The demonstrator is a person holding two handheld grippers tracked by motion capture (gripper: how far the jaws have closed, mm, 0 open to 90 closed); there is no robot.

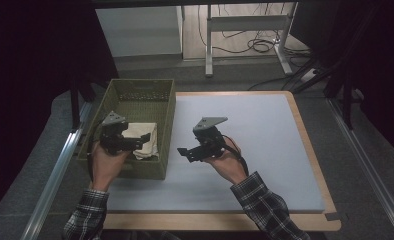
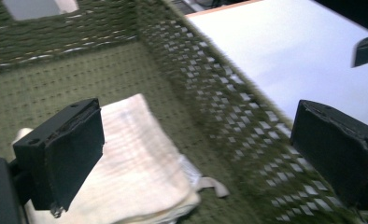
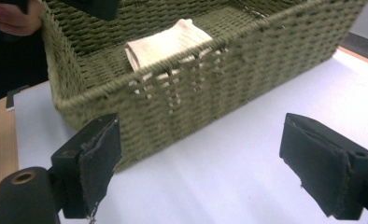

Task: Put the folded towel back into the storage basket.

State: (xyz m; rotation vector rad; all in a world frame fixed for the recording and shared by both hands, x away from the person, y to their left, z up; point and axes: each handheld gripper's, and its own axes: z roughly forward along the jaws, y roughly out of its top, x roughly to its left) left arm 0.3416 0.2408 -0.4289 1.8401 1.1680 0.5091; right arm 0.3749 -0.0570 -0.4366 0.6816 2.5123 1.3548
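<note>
The folded cream cloth [image 1: 144,141] lies on the floor of the green woven basket [image 1: 135,90], in the near half, close to the right wall. The left gripper [image 1: 135,142] hangs over the basket just above the cloth, and its jaws stand wide apart and hold nothing; in the left gripper view one jaw is over the cloth [image 2: 140,163] and the other is over the basket wall [image 2: 210,107]. The right gripper [image 1: 185,152] waits above the white mat [image 1: 265,150], just beside the basket, also wide open and empty, pointing at the basket side [image 3: 210,88]. To do the step well, I think the left gripper should move a little inward, so both jaws come down inside the basket and not on the wall. Then it should go low and close on the thick folded edge, so all layers come together. The right gripper could hold the basket rim if the basket slides.
</note>
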